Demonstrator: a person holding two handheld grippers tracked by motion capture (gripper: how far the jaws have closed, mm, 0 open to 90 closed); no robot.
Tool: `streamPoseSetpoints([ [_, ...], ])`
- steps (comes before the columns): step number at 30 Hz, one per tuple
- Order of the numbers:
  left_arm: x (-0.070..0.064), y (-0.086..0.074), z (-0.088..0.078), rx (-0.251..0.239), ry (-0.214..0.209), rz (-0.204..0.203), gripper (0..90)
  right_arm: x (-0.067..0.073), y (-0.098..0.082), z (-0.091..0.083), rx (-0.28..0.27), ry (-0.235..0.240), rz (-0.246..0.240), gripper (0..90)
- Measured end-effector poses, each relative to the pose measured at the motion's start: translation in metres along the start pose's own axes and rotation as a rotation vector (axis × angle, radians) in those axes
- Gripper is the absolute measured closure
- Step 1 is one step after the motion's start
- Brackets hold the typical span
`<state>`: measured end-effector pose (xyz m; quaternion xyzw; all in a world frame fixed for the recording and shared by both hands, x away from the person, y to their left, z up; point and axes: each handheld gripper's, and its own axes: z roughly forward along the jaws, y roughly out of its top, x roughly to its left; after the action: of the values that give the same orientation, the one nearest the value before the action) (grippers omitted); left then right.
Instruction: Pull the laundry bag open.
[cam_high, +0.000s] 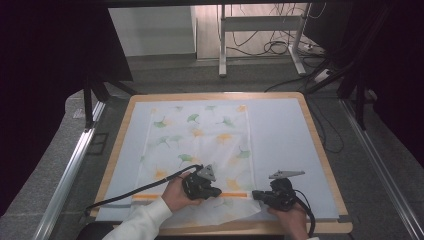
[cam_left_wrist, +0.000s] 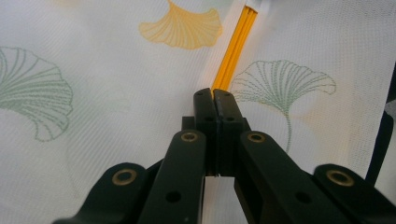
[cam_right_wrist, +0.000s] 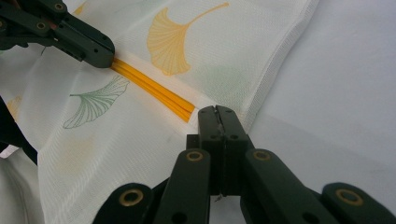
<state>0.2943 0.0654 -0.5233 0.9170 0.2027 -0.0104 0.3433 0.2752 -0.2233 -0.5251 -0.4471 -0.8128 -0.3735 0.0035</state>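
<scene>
On the pale blue table cover (cam_high: 285, 135), both tongs (cam_left_wrist: 214, 95) (cam_right_wrist: 218, 110) pinch the leaf-print cloth (cam_high: 200, 140) beside its orange strip (cam_right_wrist: 152, 88).

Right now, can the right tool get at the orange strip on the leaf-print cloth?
Probably yes. The right tool sits shut at the near end of the orange strip by the edge of the cloth, nothing between them. The left tool is on the strip farther along, clear of that end.

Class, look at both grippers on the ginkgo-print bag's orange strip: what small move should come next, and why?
Probably slide the left gripper along the orange strip toward the right gripper. Both are shut on the strip, and a stretch of it lies between them.
</scene>
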Motion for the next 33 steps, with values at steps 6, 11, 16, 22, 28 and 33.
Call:
streamPoseSetpoints([
  [6,0.001,-0.003,-0.002,0.0,0.005,-0.004,90.0,0.0,0.0,0.0,0.0,0.0,0.0,89.6],
  [11,0.002,-0.006,-0.005,0.001,0.009,-0.011,90.0,0.0,0.0,0.0,0.0,0.001,0.002,89.6],
  [16,0.002,-0.01,-0.009,-0.001,0.024,-0.014,90.0,0.0,0.0,0.0,0.003,0.002,0.001,89.6],
  [22,0.002,-0.013,-0.01,-0.012,0.023,-0.032,90.0,0.0,0.0,0.0,-0.001,0.0,-0.002,89.6],
  [28,0.004,-0.019,-0.016,-0.003,0.034,-0.03,90.0,0.0,0.0,0.0,-0.001,0.001,-0.002,89.6],
  [33,0.004,-0.022,-0.018,-0.001,0.038,-0.037,90.0,0.0,0.0,0.0,-0.001,-0.002,-0.005,89.6],
])
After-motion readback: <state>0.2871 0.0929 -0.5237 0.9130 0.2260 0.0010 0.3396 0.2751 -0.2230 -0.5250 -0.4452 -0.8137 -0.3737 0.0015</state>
